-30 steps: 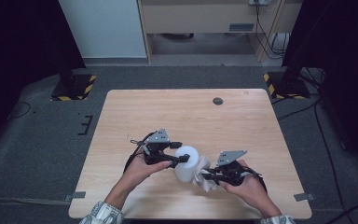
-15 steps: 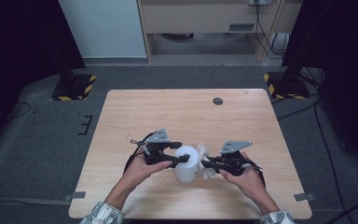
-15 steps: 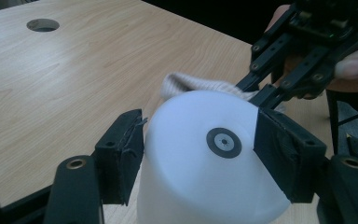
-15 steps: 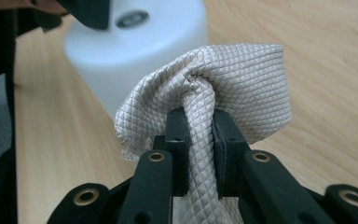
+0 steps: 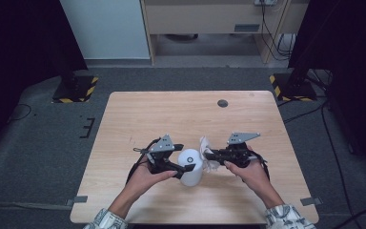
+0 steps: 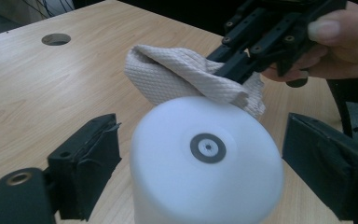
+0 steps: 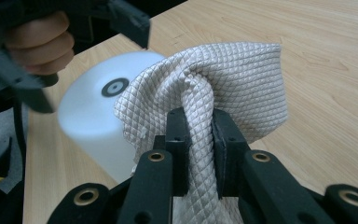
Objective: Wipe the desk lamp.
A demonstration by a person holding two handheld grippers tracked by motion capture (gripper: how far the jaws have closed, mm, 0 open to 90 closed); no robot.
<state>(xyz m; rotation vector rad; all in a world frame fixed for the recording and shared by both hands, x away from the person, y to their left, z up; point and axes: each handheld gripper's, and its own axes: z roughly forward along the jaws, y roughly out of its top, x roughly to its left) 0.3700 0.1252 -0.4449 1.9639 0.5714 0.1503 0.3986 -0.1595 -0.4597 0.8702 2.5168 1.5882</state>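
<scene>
Clearly the right gripper [image 7: 198,154] pinches a soft, limp quilted cloth [image 7: 223,79] against the smooth white cylinder [image 6: 205,163], which looks light and slippery between the left gripper's [image 6: 214,177] wide-open jaws.

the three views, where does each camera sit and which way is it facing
High view: above the person's side, looking down on the wooden table; both forearms show.
Left gripper view: rides the left claw, facing the white plastic cylinder.
Right gripper view: rides the right claw, clamping the beige quilted cloth.
All share cylinder and cloth.
</scene>
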